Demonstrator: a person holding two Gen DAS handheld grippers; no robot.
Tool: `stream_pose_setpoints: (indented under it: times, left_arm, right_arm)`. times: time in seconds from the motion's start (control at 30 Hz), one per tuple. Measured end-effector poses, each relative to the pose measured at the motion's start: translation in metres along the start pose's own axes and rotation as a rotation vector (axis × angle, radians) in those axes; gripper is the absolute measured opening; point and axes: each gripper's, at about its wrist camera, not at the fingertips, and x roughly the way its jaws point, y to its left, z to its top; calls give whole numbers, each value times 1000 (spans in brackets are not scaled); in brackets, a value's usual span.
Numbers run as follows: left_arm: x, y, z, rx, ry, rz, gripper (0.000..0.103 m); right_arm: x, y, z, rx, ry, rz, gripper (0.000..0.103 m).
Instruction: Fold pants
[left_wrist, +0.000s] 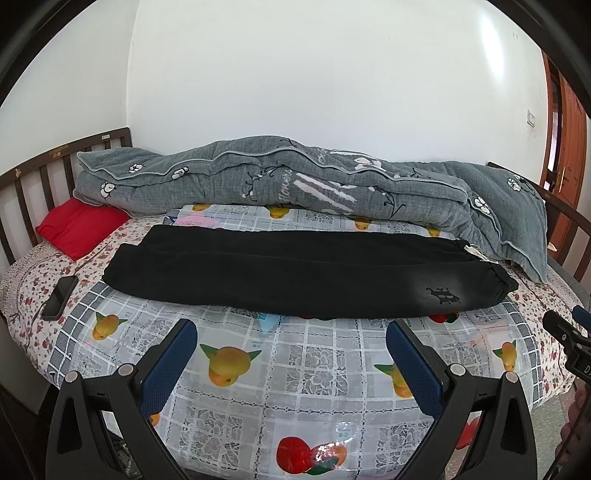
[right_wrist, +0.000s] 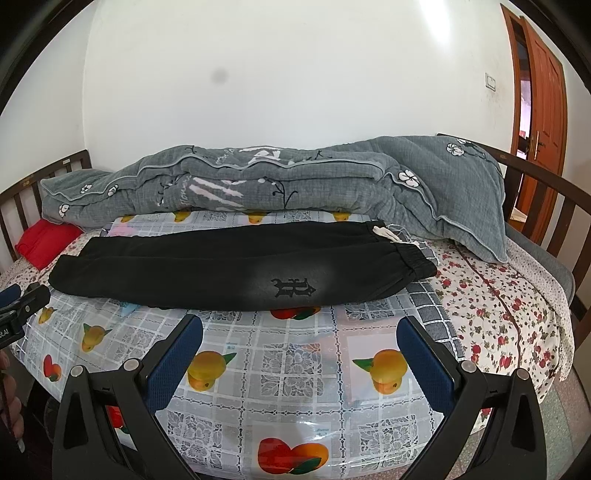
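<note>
Black pants (left_wrist: 295, 275) are laid lengthwise across the bed (left_wrist: 325, 373), ahead of both spread, empty claws; waistband is nearer the right claw (right_wrist: 299, 338), cuffs nearer the left claw (left_wrist: 291, 341).

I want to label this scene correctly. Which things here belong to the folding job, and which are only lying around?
For the job:
black pants, laid flat across the bed
left gripper, open
right gripper, open

Just lying about:
grey quilt
red pillow
phone
fruit-print cover
</note>
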Motion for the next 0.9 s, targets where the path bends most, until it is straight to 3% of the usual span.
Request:
stream_pose_setpoints:
  times: [0.9]
  left_arm:
    - [72, 36, -35, -75, 147, 24, 103]
  right_arm:
    - [59, 1, -26, 23, 103, -10, 103]
